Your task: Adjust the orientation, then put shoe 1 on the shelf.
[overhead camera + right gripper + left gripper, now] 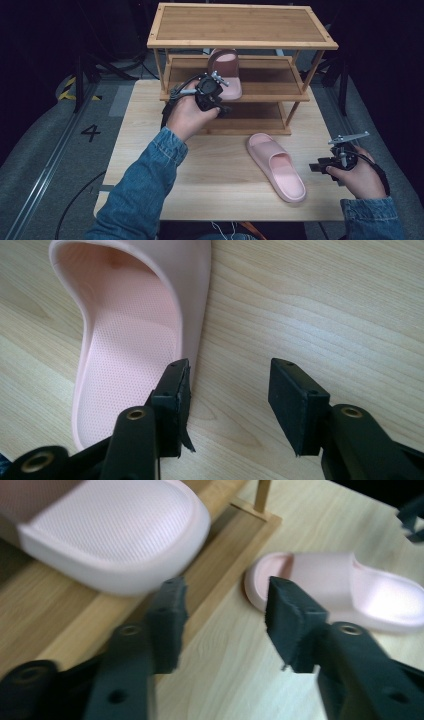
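A pink slipper rests on the middle shelf of a wooden rack, heel end toward me. My left gripper hovers just in front of that shelf, below the slipper's heel. In the left gripper view its jaws stand open with nothing between them, the slipper's sole close above them. A second pink slipper lies on the table at the right. My right gripper is low beside its heel end, open; the slipper lies just left of its jaws.
The three-tier rack's top shelf overhangs the middle one, and its lower shelf sits on the light wooden table. Bare tabletop lies between my arms. Grey floor and dark stands surround the table.
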{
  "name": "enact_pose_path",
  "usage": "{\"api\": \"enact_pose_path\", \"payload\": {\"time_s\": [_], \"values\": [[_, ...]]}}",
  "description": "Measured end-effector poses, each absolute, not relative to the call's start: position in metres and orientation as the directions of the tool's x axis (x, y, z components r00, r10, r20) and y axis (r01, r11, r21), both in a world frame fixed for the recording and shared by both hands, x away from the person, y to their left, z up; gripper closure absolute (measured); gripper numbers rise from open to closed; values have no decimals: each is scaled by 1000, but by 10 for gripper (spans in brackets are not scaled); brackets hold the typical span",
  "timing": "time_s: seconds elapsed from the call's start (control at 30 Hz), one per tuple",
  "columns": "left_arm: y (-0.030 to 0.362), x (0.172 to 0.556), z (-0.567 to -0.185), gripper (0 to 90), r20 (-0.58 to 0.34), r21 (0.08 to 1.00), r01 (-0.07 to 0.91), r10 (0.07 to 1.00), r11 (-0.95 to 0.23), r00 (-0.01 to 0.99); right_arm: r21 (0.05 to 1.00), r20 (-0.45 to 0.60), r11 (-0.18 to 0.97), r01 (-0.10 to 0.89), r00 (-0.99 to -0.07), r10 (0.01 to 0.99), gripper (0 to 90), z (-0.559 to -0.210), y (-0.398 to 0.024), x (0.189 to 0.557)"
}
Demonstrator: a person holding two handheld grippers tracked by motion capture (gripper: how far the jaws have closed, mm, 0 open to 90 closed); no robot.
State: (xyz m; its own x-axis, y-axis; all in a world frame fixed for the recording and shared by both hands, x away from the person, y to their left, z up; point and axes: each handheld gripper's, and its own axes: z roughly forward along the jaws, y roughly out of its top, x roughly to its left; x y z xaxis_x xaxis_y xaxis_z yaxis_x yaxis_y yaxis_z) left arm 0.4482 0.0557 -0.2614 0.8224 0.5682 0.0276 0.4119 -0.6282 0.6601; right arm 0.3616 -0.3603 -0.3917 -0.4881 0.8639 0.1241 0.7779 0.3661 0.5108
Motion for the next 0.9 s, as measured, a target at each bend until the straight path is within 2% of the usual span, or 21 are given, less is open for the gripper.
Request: {"api": "enact_pose_path", "payload": {"time_s": [0.17, 0.5, 0.6, 0.83, 0.9], "values": [[74, 432, -261, 407, 13, 637, 412, 543, -651, 839, 509, 124, 371, 777, -492, 862, 520, -392, -357, 362], [113, 409, -286, 305, 51, 568, 475, 605, -672, 795, 520, 129, 390, 760, -521, 843, 524, -392, -349, 365], [125, 404, -304, 289, -14, 559, 514, 613, -650, 790, 515, 128, 412, 751, -543, 830, 511, -391, -343, 366], [145, 397, -337, 241, -64, 521, 578, 646, -628, 760, 518, 138, 448, 729, -588, 797, 508, -393, -331, 371], [151, 393, -350, 232, -106, 526, 599, 652, -604, 751, 518, 144, 450, 728, -593, 792, 500, -394, -327, 372]]}}
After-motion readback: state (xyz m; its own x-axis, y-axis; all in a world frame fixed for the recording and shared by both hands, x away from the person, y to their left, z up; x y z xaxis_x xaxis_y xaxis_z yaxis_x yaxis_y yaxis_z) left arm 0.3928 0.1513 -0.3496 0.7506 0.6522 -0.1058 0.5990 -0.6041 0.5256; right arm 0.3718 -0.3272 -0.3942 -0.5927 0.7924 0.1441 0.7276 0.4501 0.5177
